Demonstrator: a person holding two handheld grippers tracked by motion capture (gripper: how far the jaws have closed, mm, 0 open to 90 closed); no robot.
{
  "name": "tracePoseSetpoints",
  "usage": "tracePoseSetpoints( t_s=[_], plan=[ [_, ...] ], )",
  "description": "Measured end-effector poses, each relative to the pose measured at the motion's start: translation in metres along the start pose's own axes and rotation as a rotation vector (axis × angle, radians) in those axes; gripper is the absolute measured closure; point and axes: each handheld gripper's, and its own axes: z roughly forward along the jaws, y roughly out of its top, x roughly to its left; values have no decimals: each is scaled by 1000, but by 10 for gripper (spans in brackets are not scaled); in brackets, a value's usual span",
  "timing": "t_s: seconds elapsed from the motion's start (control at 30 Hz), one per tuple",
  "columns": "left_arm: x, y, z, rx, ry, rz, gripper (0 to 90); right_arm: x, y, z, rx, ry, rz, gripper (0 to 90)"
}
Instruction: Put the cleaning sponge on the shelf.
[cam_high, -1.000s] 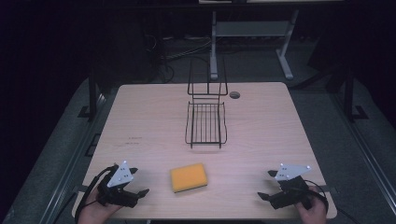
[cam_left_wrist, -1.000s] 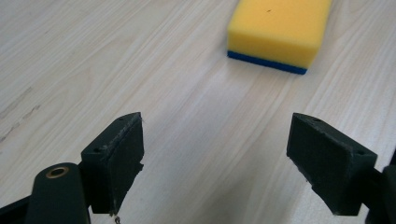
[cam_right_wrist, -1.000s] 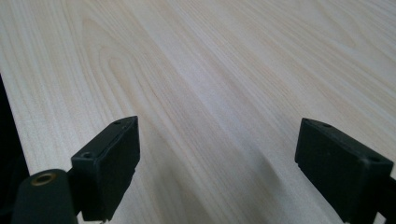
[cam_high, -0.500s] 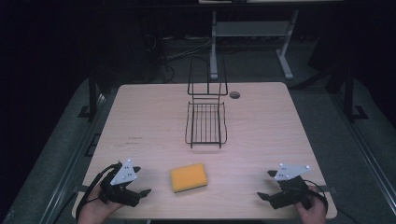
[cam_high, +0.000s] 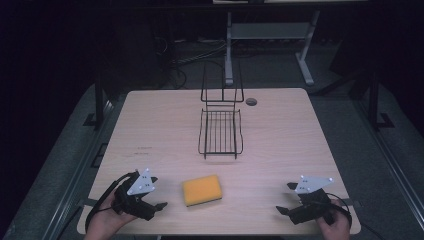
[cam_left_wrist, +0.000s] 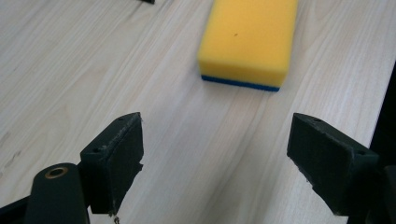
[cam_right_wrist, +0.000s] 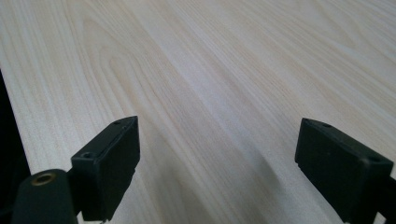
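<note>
While both claws sit low at the near edge of the counter (cam_high: 280, 130), neither one has anything in it; the left claw (cam_high: 159, 205) is spread wide with bare wood between its jaws, and the right claw (cam_high: 286, 198) is just as wide open over plain counter; the yellow sponge (cam_high: 202, 190) lies flat between the two, near the left claw's tips but not touching, well apart from the right one; from the left gripper view the sponge (cam_left_wrist: 249, 39) is straight ahead of the jaws and shows a thin blue layer underneath; the black wire rack (cam_high: 220, 131) stands farther out beyond the sponge, mid-counter, well apart from both claws.
</note>
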Motion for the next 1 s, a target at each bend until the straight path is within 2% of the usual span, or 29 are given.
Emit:
tracePoseSetpoints(
  t_s=[0.5, 1.0],
  plan=[
    [-3, 22, 11, 23, -41, 66, 179, 1, 0, -1, -1, 1, -2, 137],
    [-3, 37, 20, 32, -65, 90, 179, 1, 0, -1, -5, 2, -5, 137]
  ],
)
